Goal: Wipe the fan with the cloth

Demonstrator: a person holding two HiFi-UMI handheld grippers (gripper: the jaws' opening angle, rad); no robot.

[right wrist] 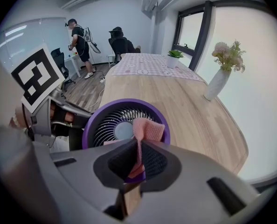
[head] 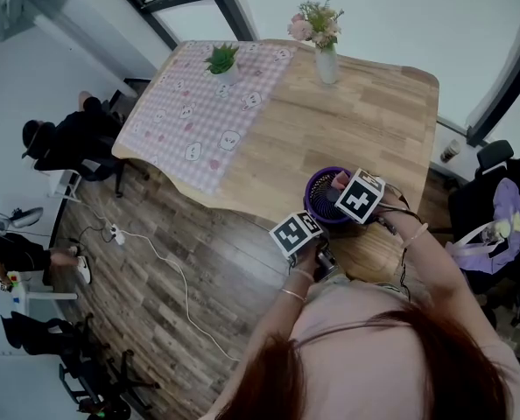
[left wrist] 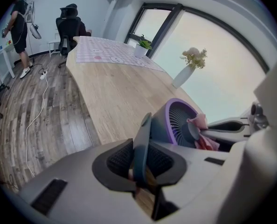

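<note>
I have the right gripper (right wrist: pixel 139 158) clamped on the soft pink cloth (right wrist: pixel 148 129), which is against the grille of the small round purple plastic fan (right wrist: pixel 111 125) near the wooden table (right wrist: pixel 199 115) edge. The left gripper (left wrist: pixel 141 158) is pinched tight on the fan's dark flat stand (left wrist: pixel 142 136). The fan looks light and tippy to me, so brace at the stand and go easy on the thin grille.

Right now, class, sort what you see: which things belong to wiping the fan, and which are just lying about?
In the job: purple fan; pink cloth, pinched in the right claw; left claw, clamped on the fan's dark part.
Lying about: flower vase; potted plant; checked table cover; power strip.
</note>
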